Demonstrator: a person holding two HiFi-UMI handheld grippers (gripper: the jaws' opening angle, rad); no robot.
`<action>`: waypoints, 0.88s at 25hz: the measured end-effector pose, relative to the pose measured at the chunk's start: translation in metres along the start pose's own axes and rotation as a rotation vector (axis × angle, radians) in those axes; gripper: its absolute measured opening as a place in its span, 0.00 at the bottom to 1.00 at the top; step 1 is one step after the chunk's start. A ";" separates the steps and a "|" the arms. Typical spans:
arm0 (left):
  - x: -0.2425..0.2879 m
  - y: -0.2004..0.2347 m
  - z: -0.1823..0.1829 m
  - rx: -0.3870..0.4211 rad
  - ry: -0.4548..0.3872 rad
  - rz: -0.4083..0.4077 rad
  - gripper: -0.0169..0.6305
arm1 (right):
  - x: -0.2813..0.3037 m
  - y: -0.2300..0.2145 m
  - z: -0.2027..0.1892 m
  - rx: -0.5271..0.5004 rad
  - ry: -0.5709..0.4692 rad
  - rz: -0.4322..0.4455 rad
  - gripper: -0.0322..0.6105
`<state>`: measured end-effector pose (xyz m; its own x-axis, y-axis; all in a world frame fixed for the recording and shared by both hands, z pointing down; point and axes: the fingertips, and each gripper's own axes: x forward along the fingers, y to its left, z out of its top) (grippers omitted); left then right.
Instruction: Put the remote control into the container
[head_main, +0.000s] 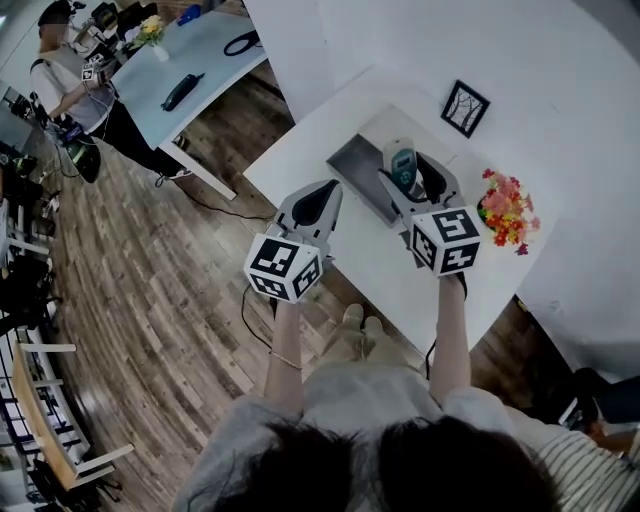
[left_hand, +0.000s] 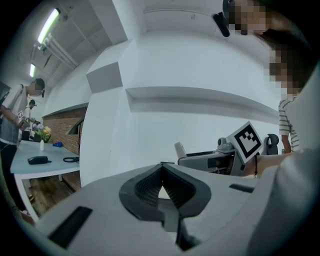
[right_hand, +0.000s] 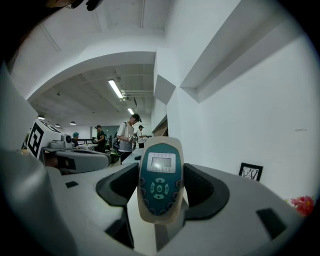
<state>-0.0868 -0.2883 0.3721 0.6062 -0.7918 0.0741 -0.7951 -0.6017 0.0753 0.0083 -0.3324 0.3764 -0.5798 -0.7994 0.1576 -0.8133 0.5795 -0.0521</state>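
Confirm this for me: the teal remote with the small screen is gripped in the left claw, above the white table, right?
Wrong claw. The teal remote control sits gripped in the right claw, not the left, as the right gripper view shows. The left claw is shut and empty. The remote is indeed above the white table.

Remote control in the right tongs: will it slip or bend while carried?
Probably rigid: the remote control looks straight and hard-shelled in the right tongs. Its smooth, rounded casing might slip, gripped only low down.
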 end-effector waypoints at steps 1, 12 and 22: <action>0.005 0.003 -0.004 -0.007 0.007 -0.006 0.03 | 0.006 -0.003 -0.005 0.001 0.013 0.003 0.49; 0.054 0.034 -0.061 -0.085 0.112 -0.054 0.03 | 0.069 -0.024 -0.058 0.020 0.164 0.033 0.49; 0.082 0.061 -0.089 -0.132 0.162 -0.071 0.03 | 0.117 -0.029 -0.106 0.019 0.320 0.084 0.49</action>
<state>-0.0843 -0.3809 0.4718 0.6636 -0.7143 0.2223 -0.7480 -0.6281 0.2145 -0.0303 -0.4257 0.5012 -0.6023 -0.6570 0.4534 -0.7658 0.6359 -0.0957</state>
